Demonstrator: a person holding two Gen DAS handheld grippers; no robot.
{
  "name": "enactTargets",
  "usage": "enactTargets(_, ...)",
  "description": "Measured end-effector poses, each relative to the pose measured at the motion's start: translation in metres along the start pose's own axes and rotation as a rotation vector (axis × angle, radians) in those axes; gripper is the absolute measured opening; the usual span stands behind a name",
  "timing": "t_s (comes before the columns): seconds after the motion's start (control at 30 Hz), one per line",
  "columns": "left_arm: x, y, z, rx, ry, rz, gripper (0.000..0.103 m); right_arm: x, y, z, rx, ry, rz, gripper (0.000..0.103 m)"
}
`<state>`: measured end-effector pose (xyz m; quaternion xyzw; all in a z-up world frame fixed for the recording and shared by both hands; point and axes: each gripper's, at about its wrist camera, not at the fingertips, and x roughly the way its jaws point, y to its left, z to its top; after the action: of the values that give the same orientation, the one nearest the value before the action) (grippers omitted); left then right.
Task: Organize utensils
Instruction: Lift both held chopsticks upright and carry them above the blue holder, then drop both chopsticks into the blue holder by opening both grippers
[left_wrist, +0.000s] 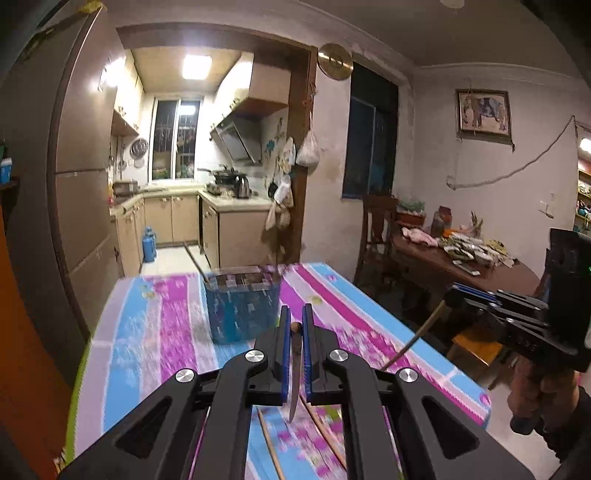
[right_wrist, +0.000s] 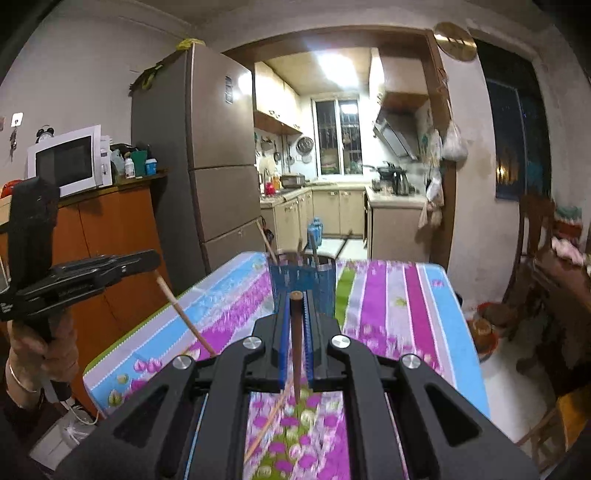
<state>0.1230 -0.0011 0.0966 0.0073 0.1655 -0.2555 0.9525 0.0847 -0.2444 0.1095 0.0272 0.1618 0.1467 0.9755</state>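
The left gripper (left_wrist: 294, 325) has its fingers clamped on a slim chopstick (left_wrist: 295, 373). The right gripper (right_wrist: 295, 314) is clamped the same way on a dark brown chopstick (right_wrist: 295, 347).

**Position.** Each stick sits in the narrow gap between the blue finger pads. Its blunt end stands at the fingertips; its tapered end hangs down behind the pads, above the striped tablecloth (right_wrist: 388, 302). In the right wrist view, the left gripper's stick slants down and away from its fingers.

**Axis.** In each own-wrist view the long axis runs nearly along the finger line, tip lowest. The blue utensil holder (left_wrist: 240, 306) stands ahead of both pairs of fingertips, with several sticks already upright in it.

**Handling.** The sticks are probably light, stiff and smooth. A thin round shaft can pivot or slide between flat pads. The present hold appears to be near the thick end, which leaves the free tip long and liable to swing. More sticks lie on the cloth below the fingers.
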Motion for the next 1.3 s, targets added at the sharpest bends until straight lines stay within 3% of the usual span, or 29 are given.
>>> enactTargets(0.4,0.062,0.039,0.123,0.073,-0.128,0.117,0.007,0.058,-0.016,0.126,-0.063,-0.108,-0.055,0.006)
enactTargets(0.63,0.113,0.066,0.163,0.060,-0.168,0.135,0.007,0.123,-0.041,0.160,-0.034,-0.116,-0.075,0.006)
enactTargets(0.87,0.180,0.083,0.154,0.056,-0.119,0.136,0.007,0.192,-0.056,0.143,0.031,-0.048,-0.028,0.006)
enactTargets(1.2,0.246,0.103,0.095,0.032,0.011,0.129,0.007,0.262,-0.056,0.085,0.060,0.097,-0.016,0.006)
enactTargets(1.27,0.253,0.109,0.089,0.017,0.025,0.147,0.007,0.268,-0.052,0.080,0.044,0.120,-0.021,0.010)
enactTargets(1.3,0.255,0.112,0.086,0.008,0.033,0.158,0.008,0.265,-0.050,0.079,0.030,0.112,-0.045,0.024)
